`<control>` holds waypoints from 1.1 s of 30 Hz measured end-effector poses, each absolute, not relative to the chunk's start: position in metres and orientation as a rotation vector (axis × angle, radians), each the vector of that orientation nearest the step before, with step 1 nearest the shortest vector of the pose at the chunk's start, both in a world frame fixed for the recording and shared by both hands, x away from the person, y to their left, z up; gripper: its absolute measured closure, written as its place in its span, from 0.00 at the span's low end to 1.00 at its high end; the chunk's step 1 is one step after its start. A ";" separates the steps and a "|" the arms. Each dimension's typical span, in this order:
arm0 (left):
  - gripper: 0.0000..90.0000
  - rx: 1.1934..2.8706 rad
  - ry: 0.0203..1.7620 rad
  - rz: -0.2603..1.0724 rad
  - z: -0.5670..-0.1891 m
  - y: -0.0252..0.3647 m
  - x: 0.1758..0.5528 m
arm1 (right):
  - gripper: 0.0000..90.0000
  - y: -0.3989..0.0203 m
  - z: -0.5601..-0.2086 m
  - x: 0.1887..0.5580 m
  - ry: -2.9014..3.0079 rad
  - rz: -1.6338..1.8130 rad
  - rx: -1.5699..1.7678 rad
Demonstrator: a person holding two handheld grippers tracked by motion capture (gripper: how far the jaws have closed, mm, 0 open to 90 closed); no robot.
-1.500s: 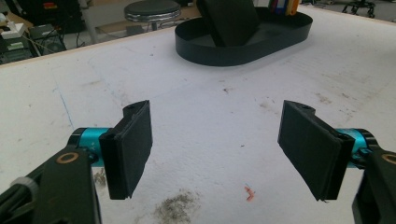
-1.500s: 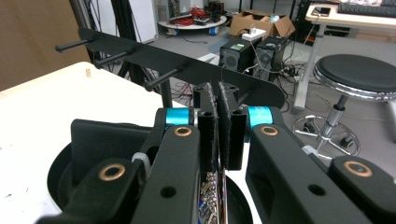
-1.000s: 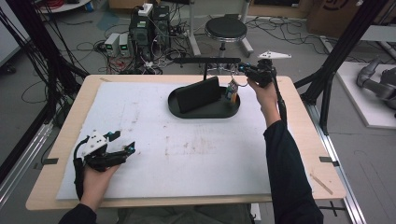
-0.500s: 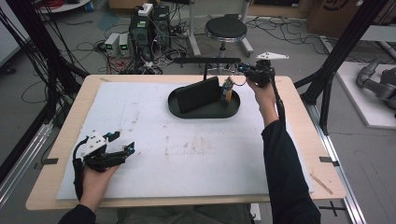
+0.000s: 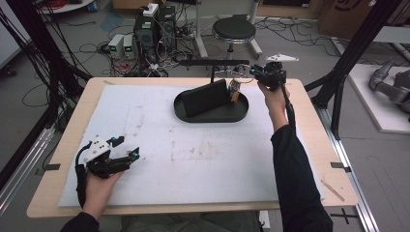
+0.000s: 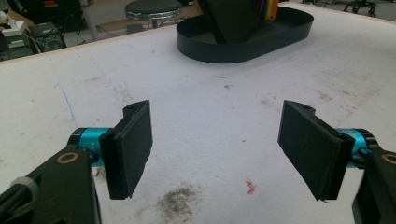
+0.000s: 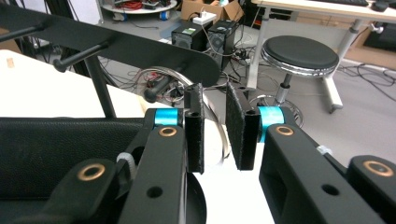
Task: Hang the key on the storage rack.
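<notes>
- The right gripper [image 5: 247, 73] hangs over the far right end of the black oval tray [image 5: 212, 115], its jaws pointing toward the rack with pegs [image 5: 220, 63] behind the tray.
- Its jaws have just been opening; in the right gripper view [image 7: 215, 128] the pads stand a narrow gap apart. A silver metal ring [image 7: 223, 140] curves through that gap, and neither pad visibly presses on it, so the grip looks released.
- A small bundle of coloured items [image 5: 234, 90] stands in the tray just below and in front of that gripper; what they are is too small to tell.
- A black slab [image 5: 205, 98] leans upright in the tray, to the left of the right gripper's tips.
- The left gripper [image 5: 126, 148] rests low on the white table mat [image 5: 203, 159] at the near left, well apart from the tray.
- In the left gripper view [image 6: 217, 144] its jaws are spread wide with only stained mat between them; the tray lies far ahead, beyond the tips.
- A black stool [image 5: 234, 30] stands on the floor past the right gripper.
</notes>
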State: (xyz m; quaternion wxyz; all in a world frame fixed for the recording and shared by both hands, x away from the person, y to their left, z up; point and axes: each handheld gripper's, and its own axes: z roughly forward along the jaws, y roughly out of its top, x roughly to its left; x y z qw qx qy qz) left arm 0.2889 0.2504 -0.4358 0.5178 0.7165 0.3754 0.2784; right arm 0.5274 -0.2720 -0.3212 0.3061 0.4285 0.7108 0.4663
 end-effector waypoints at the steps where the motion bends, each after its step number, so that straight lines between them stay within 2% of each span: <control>1: 0.29 1.718 0.900 0.668 -0.436 0.250 0.289 | 0.85 -0.274 -0.320 0.527 1.878 1.233 1.143; 13: 0.29 1.707 0.863 0.656 -0.429 0.242 0.299 | 0.62 -0.287 -0.300 0.495 1.915 1.310 1.148; 17: 0.29 1.701 0.840 0.649 -0.426 0.237 0.304 | 0.62 -0.291 -0.299 0.472 1.877 1.361 1.084; 20: 0.29 1.704 0.824 0.644 -0.425 0.233 0.308 | 0.57 -0.295 -0.300 0.462 1.938 1.372 1.130; 33: 0.29 1.690 0.801 0.632 -0.421 0.221 0.319 | 0.51 -0.309 -0.316 0.383 1.893 1.496 1.010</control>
